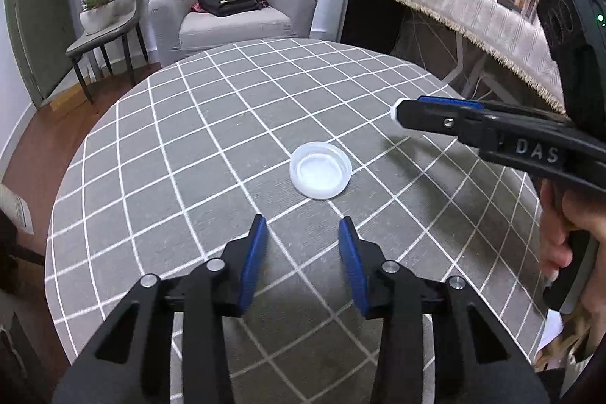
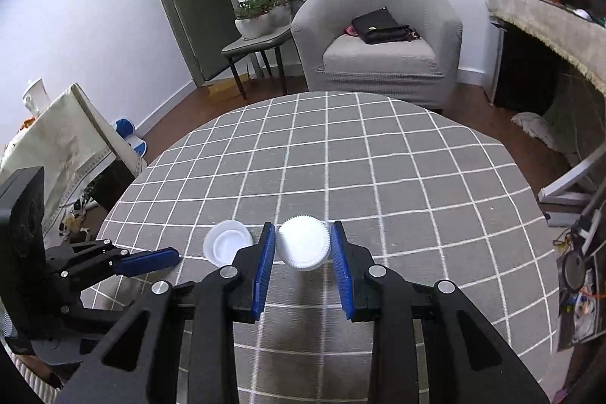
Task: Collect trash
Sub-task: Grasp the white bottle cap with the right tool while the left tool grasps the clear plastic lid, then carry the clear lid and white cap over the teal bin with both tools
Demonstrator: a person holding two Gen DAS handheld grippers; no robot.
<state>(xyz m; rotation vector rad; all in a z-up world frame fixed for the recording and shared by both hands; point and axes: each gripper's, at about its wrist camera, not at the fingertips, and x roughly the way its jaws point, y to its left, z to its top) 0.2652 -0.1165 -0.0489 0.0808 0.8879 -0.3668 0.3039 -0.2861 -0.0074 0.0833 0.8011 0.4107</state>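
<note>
A translucent plastic lid (image 1: 320, 171) lies rim up on the grey checked tablecloth (image 1: 189, 139), just ahead of my left gripper (image 1: 303, 220). That gripper stands open with nothing between its blue pads. My right gripper (image 2: 303, 226) is shut on a white fluted paper cup (image 2: 303, 247), held a little above the cloth. In the right wrist view the lid (image 2: 227, 241) sits just left of the held cup, with the left gripper (image 2: 176, 255) beside it. From the left wrist view the right gripper (image 1: 395, 110) reaches in from the right, beyond the lid.
The round table's far edge (image 2: 341, 95) curves in front of a grey armchair (image 2: 378, 63) with a black bag on it. A chair bearing planters (image 2: 261, 36) stands to its left. A fringed, cluttered side table (image 1: 473, 10) runs along the right.
</note>
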